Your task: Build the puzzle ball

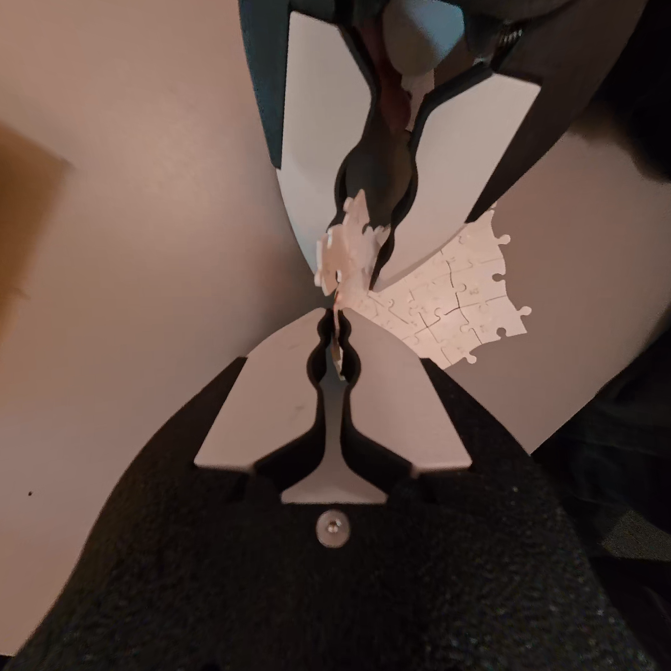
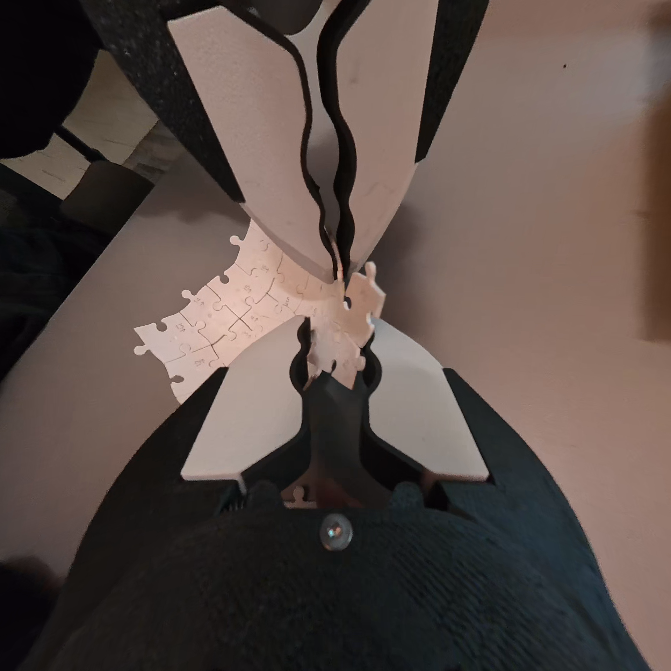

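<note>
White puzzle pieces, joined into a curved sheet [image 1: 457, 308], hang in the air between the two claws, above a pale tabletop [image 1: 145, 254]. Left claw [image 1: 336, 319] first: its two fingers are pinched nearly together, and an edge of the sheet runs down the narrow slot between them, so it is clamped on the puzzle. From the left camera the joined sheet fans out to the right of that claw, knobs sticking out along its far edge, small printed marks on several pieces.

Across from it, the right claw [image 2: 337, 348] comes in tip to tip. Its fingers sit a little apart around a smaller white cluster of pieces [image 2: 341, 348], which is wedged between them and pokes out past the tips. That cluster meets the corner of the big sheet [image 2: 225, 319] right where the left claw [image 2: 339, 268] grips; whether the knobs have locked in, I cannot tell from here.

One more loose piece [image 2: 299, 498] shows deep in the throat of the right claw, near its base.

Brown blur [image 1: 25, 225] off at the table's edge, too smeared to name. Dark floor beyond the table corner.
</note>
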The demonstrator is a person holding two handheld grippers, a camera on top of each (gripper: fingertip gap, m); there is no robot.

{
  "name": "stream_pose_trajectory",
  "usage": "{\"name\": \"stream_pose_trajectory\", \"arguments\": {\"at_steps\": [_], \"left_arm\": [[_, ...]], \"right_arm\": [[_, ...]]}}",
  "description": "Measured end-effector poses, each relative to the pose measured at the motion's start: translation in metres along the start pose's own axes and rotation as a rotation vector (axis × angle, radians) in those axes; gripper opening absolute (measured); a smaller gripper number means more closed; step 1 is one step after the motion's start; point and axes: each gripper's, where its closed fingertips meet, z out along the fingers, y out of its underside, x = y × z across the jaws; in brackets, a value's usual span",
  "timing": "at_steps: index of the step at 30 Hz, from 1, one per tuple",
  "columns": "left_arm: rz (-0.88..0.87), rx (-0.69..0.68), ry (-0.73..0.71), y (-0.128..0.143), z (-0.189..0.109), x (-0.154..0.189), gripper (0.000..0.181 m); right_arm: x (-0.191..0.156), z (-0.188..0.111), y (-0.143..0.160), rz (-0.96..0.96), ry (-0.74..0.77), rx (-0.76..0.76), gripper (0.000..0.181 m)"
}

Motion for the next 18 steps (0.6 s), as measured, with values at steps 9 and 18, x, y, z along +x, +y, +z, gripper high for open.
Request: {"name": "stream_pose_trajectory", "arguments": {"at_steps": [9,18], "left_arm": [[0.006,-0.005,-0.014,0.000,-0.001,-0.002,0.002],[0.039,-0.012,-0.043,-0.002,0.000,-0.001,0.003]], "right_arm": [[0.003,-0.015,-0.015,0.055,-0.004,0.140,0.004],[-0.001,-0.020,-0.017,0.046,-0.009,0.139,0.004]]}}
